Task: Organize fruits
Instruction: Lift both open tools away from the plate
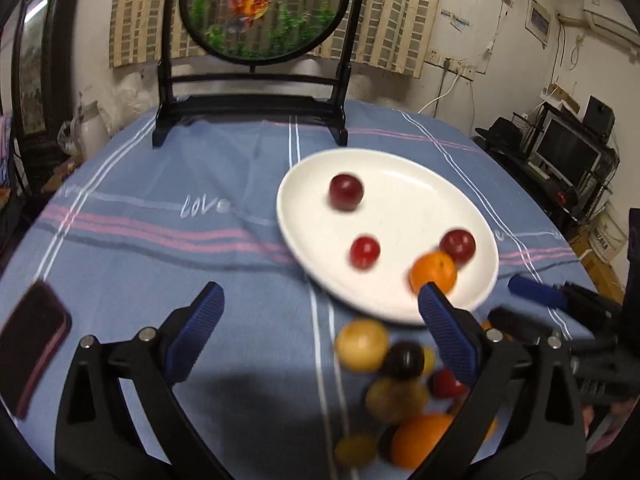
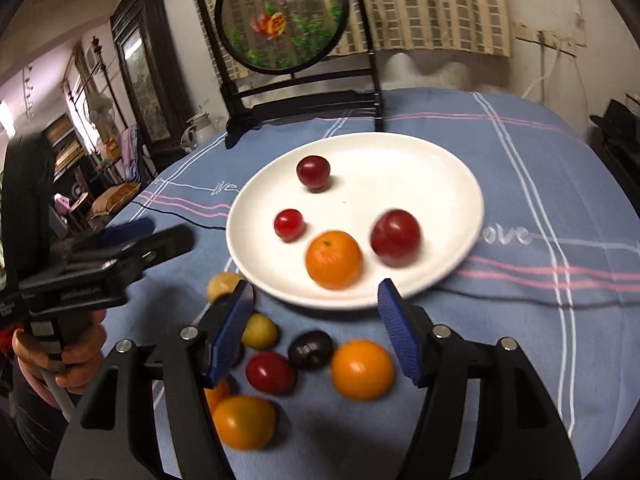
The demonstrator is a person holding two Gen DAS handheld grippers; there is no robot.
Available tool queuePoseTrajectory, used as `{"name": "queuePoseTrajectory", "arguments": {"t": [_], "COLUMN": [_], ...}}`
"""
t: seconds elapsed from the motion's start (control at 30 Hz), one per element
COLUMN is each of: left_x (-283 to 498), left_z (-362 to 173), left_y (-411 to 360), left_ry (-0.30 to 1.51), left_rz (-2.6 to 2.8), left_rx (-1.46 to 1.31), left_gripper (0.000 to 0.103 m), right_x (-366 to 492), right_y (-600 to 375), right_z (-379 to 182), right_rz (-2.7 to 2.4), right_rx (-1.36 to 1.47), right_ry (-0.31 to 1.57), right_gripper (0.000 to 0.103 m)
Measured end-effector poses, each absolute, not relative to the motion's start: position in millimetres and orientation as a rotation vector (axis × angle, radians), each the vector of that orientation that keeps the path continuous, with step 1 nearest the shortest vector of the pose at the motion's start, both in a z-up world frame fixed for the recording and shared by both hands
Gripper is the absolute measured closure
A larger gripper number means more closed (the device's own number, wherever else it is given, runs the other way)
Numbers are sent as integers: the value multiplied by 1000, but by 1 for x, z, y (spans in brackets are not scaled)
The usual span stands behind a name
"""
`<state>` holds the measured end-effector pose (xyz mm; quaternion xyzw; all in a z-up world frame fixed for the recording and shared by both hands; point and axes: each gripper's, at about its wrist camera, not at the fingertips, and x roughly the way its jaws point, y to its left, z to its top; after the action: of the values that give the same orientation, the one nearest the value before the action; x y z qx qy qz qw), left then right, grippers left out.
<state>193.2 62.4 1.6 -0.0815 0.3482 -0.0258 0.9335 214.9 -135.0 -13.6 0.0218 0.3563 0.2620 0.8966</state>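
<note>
A white plate [image 1: 400,184] [image 2: 420,168] holds an orange [image 1: 433,273] [image 2: 334,259] and three red plums, the largest [image 2: 396,237] beside the orange. In front of the plate, several loose fruits lie on the cloth: an orange [image 2: 362,369], a dark plum [image 2: 311,349], a red plum [image 2: 270,372], yellow plums [image 1: 361,344] [image 2: 259,331] and another orange [image 2: 244,422]. My left gripper [image 1: 320,312] is open and empty, left of the pile. My right gripper [image 2: 316,300] is open and empty, above the loose fruits near the plate's front rim.
A blue striped tablecloth [image 1: 180,220] covers the round table. A black stand with a round goldfish panel [image 1: 260,8] stands at the back. A dark red phone [image 1: 34,340] lies at the left edge. The other gripper shows in each view [image 1: 536,290] [image 2: 120,256].
</note>
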Motion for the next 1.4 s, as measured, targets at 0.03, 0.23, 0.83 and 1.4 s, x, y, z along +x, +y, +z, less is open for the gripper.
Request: {"name": "queuePoseTrajectory", "arguments": {"t": [0.03, 0.23, 0.83, 1.4], "left_x": [187, 156, 156, 155], "left_z": [-2, -9, -9, -8], "left_y": [66, 78, 78, 75], "left_ry": [716, 692, 704, 698], "left_rz": [-53, 12, 22, 6], "left_rx": [-179, -215, -218, -211], "left_gripper": [3, 3, 3, 3], "right_x": [213, 204, 197, 205], "right_y": [-140, -159, -150, -144], "right_z": [-16, -35, -46, -53], "right_rz": [529, 473, 450, 464], "right_rx": [53, 92, -21, -55], "right_ry": [740, 811, 825, 849], "right_gripper": [38, 38, 44, 64]}}
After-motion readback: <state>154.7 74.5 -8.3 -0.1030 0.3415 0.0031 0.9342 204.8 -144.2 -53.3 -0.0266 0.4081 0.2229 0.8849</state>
